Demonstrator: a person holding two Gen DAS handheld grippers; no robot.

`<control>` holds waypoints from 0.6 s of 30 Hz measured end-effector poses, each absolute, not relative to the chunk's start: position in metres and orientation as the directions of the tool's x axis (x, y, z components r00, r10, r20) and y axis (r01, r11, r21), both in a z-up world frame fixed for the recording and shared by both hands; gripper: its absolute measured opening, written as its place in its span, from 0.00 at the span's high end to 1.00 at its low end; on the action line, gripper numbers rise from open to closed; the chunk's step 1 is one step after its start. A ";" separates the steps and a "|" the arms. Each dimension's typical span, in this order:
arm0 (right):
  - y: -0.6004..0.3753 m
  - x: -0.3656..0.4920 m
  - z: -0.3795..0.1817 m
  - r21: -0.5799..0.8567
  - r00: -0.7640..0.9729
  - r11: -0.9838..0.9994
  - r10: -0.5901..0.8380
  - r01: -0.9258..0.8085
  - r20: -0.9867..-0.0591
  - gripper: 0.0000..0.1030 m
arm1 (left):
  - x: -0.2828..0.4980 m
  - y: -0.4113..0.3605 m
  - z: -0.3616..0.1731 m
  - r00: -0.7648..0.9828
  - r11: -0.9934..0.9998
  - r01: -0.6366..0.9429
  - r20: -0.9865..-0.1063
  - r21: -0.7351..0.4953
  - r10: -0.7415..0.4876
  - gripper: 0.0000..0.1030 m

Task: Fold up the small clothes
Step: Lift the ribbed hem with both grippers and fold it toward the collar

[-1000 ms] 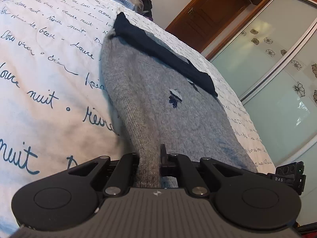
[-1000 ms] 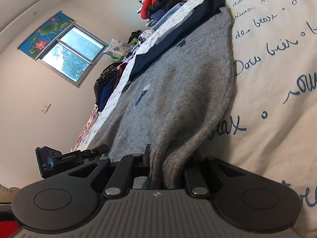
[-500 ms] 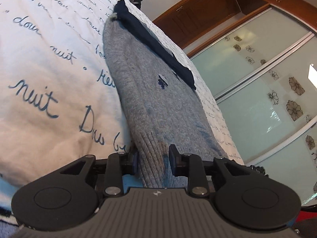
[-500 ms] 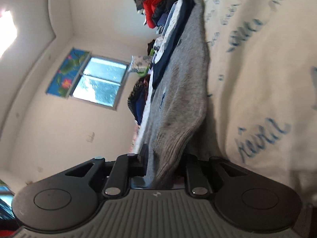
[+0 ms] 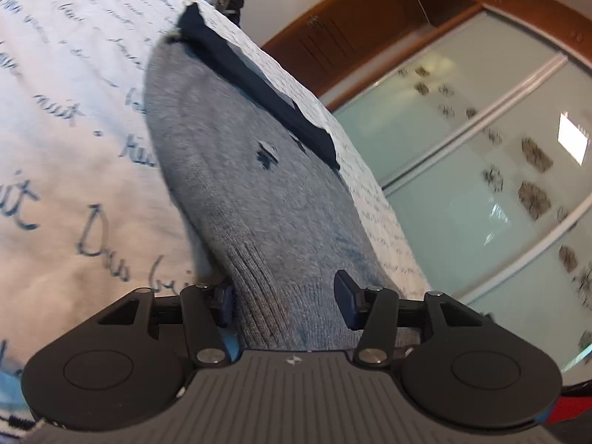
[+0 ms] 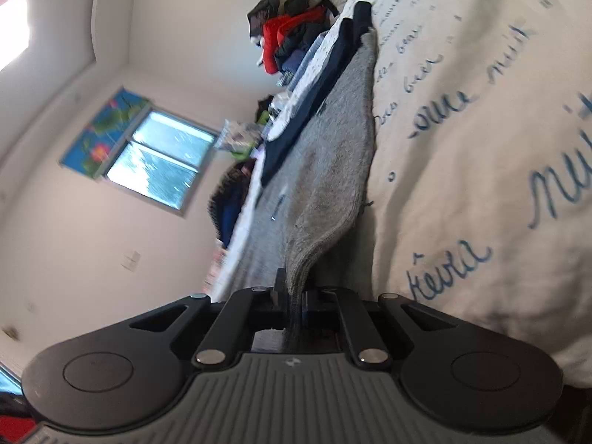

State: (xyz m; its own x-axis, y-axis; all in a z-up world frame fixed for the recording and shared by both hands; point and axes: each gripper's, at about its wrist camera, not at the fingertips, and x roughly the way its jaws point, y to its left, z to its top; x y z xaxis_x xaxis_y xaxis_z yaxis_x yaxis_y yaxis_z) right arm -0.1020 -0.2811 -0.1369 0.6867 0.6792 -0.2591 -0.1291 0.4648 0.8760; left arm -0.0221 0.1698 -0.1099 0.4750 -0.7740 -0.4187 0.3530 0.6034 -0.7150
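A grey knitted sweater [image 5: 229, 170] with a navy band [image 5: 259, 88] along its far end lies on a white bedspread [image 5: 66, 74] printed with blue handwriting. My left gripper [image 5: 283, 299] is at the ribbed hem. Its jaws are opening, and the hem lies loosely between the spread pads. In the right wrist view the sweater [image 6: 333, 170] runs away from me along the bedspread [image 6: 481, 111], the navy band [image 6: 314, 85] at its far end. My right gripper [image 6: 294, 296] is shut on a pinched fold of the hem.
A heap of dark and red clothes [image 6: 292, 37] sits at the far end of the bed, with more clothes [image 6: 233, 192] along its other side. A window [image 6: 162, 166] is in the wall beyond. Frosted sliding doors [image 5: 462, 170] and a wooden door [image 5: 351, 22] stand past the bed.
The left jaws, clamped on the hem a second ago, have spread apart around it. The right jaws have tightened on the hem, and the right view has rolled so the bed stands steeper.
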 end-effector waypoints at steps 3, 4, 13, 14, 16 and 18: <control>-0.280 -0.105 -0.130 0.844 0.689 0.519 0.661 -0.133 -0.298 0.94 | -0.029 0.163 -0.110 0.482 0.638 0.375 -0.446 -0.673 -0.754 0.47; -0.281 -0.106 -0.129 0.833 0.692 0.539 0.649 -0.125 -0.316 0.94 | -0.030 0.165 -0.111 0.481 0.638 0.371 -0.448 -0.675 -0.754 0.47; -0.283 -0.113 -0.146 0.829 0.693 0.556 0.622 -0.062 -0.365 0.94 | -0.030 0.190 -0.120 0.496 0.665 0.308 -0.482 -0.680 -0.723 0.91; -0.282 -0.114 -0.145 0.818 0.695 0.571 0.615 -0.068 -0.372 0.94 | -0.030 0.190 -0.120 0.504 0.678 0.305 -0.490 -0.669 -0.711 0.91; -0.277 -0.117 -0.139 0.789 0.706 0.611 0.587 -0.065 -0.396 0.95 | -0.034 0.190 -0.117 0.532 0.692 0.321 -0.482 -0.647 -0.696 0.91; -0.268 -0.120 -0.127 0.740 0.714 0.667 0.560 -0.086 -0.421 0.95 | -0.040 0.187 -0.109 0.565 0.708 0.345 -0.466 -0.617 -0.681 0.92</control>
